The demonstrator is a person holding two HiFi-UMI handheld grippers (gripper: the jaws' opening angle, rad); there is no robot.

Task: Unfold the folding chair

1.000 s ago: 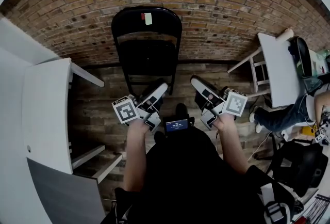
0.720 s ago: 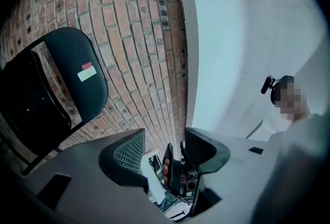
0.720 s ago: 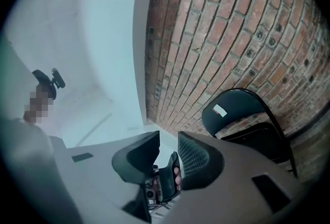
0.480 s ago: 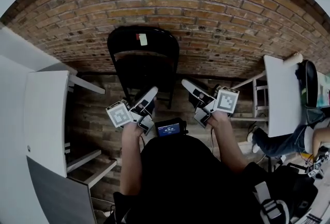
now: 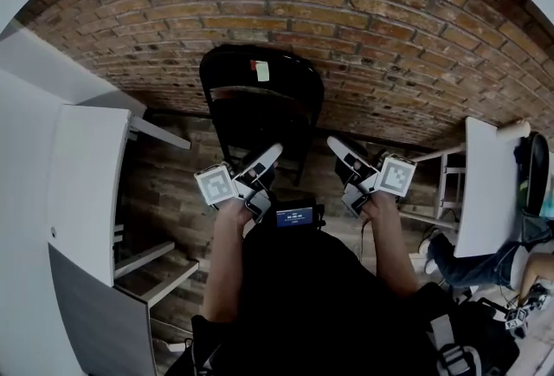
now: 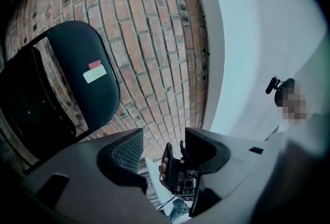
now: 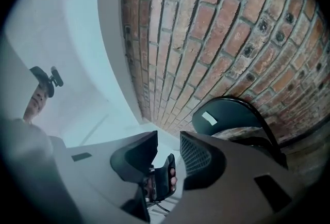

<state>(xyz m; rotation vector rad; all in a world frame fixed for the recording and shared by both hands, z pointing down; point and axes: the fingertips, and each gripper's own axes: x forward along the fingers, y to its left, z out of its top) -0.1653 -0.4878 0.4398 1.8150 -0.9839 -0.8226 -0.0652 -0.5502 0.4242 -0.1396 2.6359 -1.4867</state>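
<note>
Folded black metal chair [image 5: 260, 97] upright against far red brick wall [image 5: 389, 36], just beyond left tongs [image 5: 270, 152], released and empty, and right tongs [image 5: 336, 145], just now opening, empty.

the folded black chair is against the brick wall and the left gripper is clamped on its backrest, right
Not clamped: the left gripper is open and empty, short of the backrest, as the left gripper view shows. The folded black chair is against the brick wall.

We seem to be in an office workroom: brick wall [image 5: 346, 10], plank floor [image 5: 169, 201], white desks [image 5: 82, 184], a person [image 5: 472, 246] seated at one.
</note>
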